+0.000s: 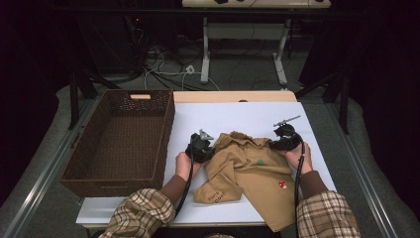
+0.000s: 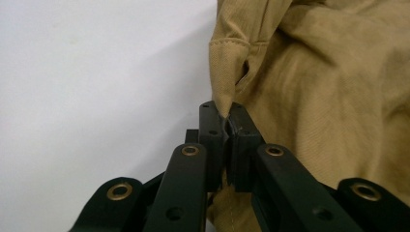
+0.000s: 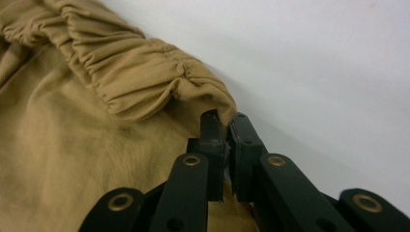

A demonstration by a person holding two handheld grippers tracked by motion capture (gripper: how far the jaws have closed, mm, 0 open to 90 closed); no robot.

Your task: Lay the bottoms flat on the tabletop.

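Both grippers' jaws on tan trousers (image 1: 250,168)

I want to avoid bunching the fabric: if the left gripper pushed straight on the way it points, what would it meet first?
The tan trousers themselves: the left gripper is already shut on their edge, so more cloth lies ahead, probably.

Left hand-held gripper (image 1: 204,147) and right hand-held gripper (image 1: 281,141) both clamped.
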